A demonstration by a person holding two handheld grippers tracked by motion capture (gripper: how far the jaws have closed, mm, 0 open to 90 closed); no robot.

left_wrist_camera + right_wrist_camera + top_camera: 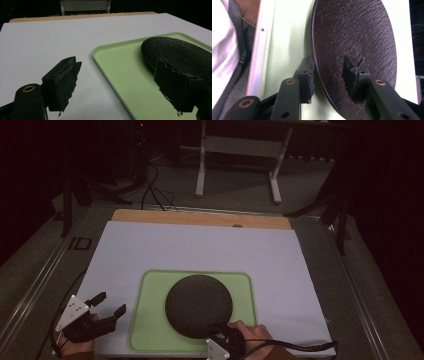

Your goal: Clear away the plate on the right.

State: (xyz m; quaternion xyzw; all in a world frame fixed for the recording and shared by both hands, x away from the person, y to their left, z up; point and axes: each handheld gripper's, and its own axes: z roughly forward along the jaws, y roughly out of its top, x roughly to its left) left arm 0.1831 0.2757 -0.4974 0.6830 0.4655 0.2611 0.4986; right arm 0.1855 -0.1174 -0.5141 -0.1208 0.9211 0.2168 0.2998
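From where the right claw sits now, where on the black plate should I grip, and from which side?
Grip the black plate at its near rim, coming from the person's side. It is flat and wide, so only its thin edge fits between jaws. The right claw already straddles that rim, one jaw under and one over, over the green tray.

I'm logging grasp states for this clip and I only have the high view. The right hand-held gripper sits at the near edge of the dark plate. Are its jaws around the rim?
Observer: Yes. The right hand-held gripper straddles the rim of the plate, with one jaw over the textured top and the other outside it over the green tray. The jaws are apart, not closed.
Operator: Is the left one holding anything?
Observer: No. The left hand-held gripper is open, with nothing between its jaws.
Operator: Any wear on it?
Observer: Its pads look ragged along the edges.
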